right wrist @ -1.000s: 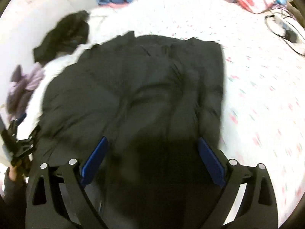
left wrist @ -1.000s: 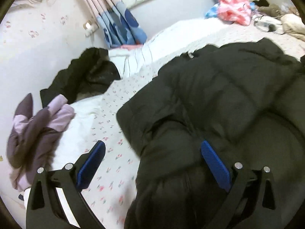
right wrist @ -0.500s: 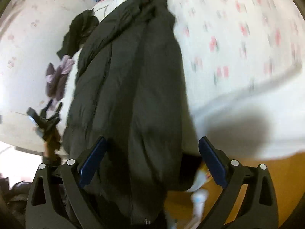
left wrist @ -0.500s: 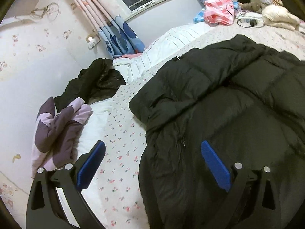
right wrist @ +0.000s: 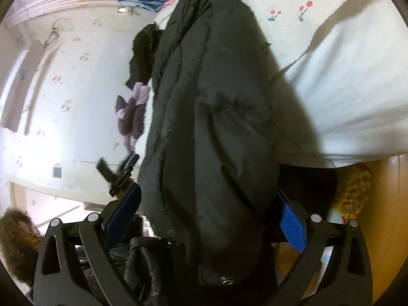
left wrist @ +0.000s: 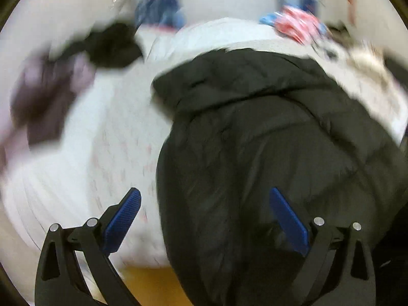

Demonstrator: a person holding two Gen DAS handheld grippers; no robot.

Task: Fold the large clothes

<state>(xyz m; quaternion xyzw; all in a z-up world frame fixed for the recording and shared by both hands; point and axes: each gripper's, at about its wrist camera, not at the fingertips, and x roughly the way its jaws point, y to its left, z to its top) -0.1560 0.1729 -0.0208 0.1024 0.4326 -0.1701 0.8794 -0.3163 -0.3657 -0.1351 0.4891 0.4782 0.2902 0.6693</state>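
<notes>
A bedroom, its bed point(left wrist: 107, 137) in cherry-print sheets. Both tools, left tool point(left wrist: 204, 219) and right tool point(right wrist: 209, 219), gape wide, pinching nothing. The black down jacket point(left wrist: 267, 140) sprawls lengthwise, hem overhanging the bed's edge; folding looks barely begun.

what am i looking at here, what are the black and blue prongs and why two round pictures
The prongs are two-finger grippers with blue pads, one held in each of a person's hands. Each round picture comes from a fisheye camera on a gripper, looking along its fingers. The left gripper view is blurred by motion; the right gripper view is sharp. Both stand open and hold nothing, though the black jacket hangs between the right one's fingers. The jacket lies on a bed with a cherry-print sheet and droops over its edge. Farther back lie a purple garment and another dark garment. The left gripper also shows in the right view.
</notes>
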